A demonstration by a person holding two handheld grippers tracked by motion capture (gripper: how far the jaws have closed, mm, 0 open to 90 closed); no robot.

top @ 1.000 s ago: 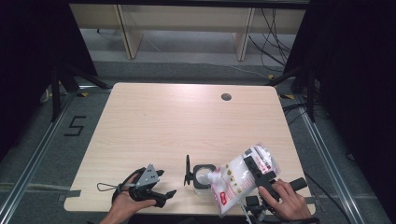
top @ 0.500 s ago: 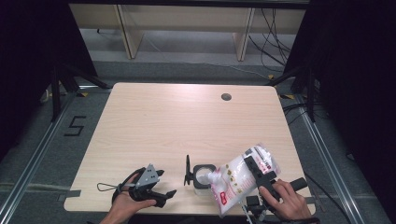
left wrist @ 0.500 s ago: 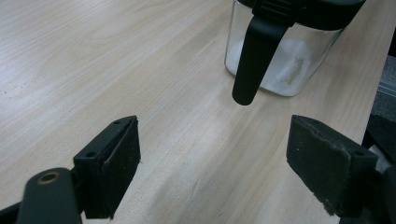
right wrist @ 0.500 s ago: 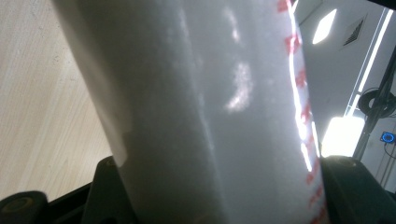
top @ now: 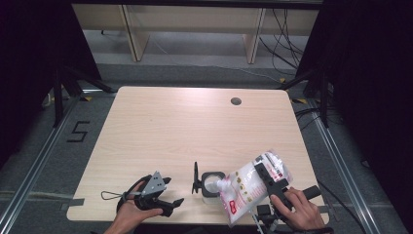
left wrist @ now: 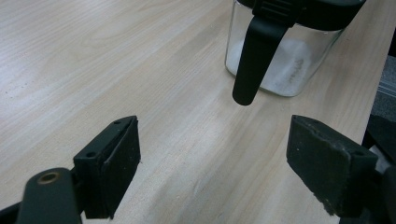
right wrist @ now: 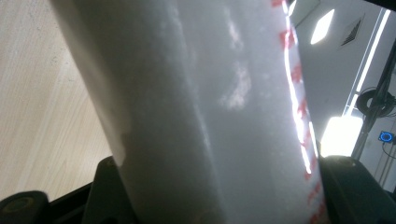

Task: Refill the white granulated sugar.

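A clear plastic bag of white powder [top: 251, 183] with red print is tilted, its spout over a small glass jar [top: 212, 181] near the table's front edge. My right gripper [top: 267, 174] is shut on the bag; the bag [right wrist: 210, 102] sits wedged between its jaws. The jar [left wrist: 285, 56] has a black rim, white powder inside, and a black flip lid [top: 195, 178] standing open at its left, with a black handle [left wrist: 254, 56] hanging down. My left gripper [top: 171, 191] rests on the table left of the jar, open and empty.
The light wooden table [top: 185, 126] has a round cable hole [top: 235, 101] at the back right. Dark floor with metal rails borders both sides; shelf legs and cables stand beyond the far edge.
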